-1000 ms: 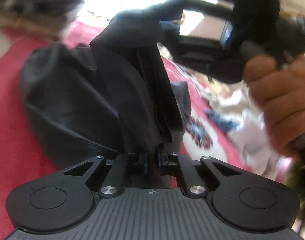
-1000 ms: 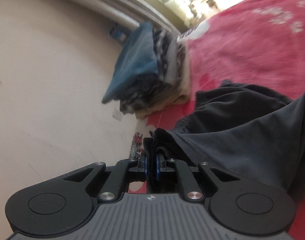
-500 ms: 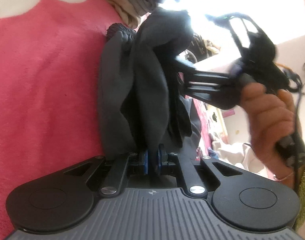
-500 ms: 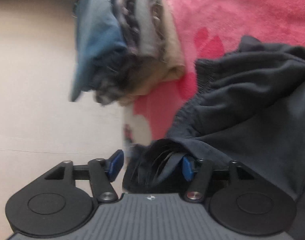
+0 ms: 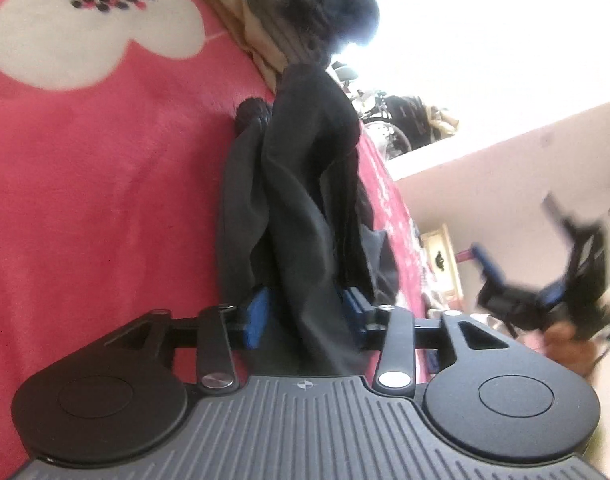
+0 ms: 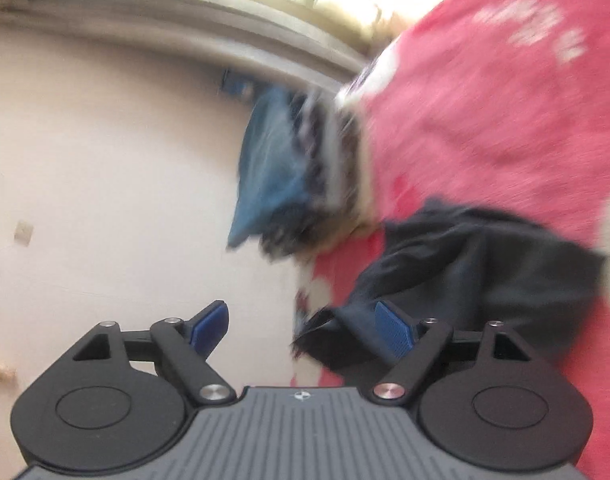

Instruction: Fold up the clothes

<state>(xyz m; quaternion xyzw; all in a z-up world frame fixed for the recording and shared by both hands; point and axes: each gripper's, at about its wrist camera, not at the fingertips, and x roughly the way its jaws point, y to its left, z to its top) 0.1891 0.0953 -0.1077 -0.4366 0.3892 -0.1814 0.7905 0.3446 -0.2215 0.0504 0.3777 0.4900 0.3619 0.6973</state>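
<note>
Both tools are letting go. On the left tool (image 5: 303, 322) the jaws are opening, and a bunch of the dark charcoal soft-fabric garment (image 5: 301, 208) is hanging between the blue pads (image 5: 254, 322) without being pinched. On the right tool (image 6: 301, 328) the jaws are opening wide; a corner of the same garment (image 6: 481, 280) is lying against the inner face of one pad, and the gap itself is holding nothing.

Going from large to small: the bed under its pink fleece blanket with white flowers (image 5: 97, 184) is carrying everything. On it, a stack of folded clothes, blue on top with patterned and beige layers beneath (image 6: 305, 176), is resting beside the wall. The dark garment is lying heaped on the blanket just beside that stack.

The step in hand looks like releasing a fold, and doing it well probably means backing each tool straight off along its own fingers, so the loose cloth is not snagging on a pad and dragging the layers open. The bunch looks tall and uneven, so it may need flattening.

The left wrist view is showing the other tool (image 5: 545, 280), blurred, off to the side with a hand (image 5: 565, 344) gripping it, and a bright window. The right wrist view alone is showing the blue top of the stack and the bare wall.
</note>
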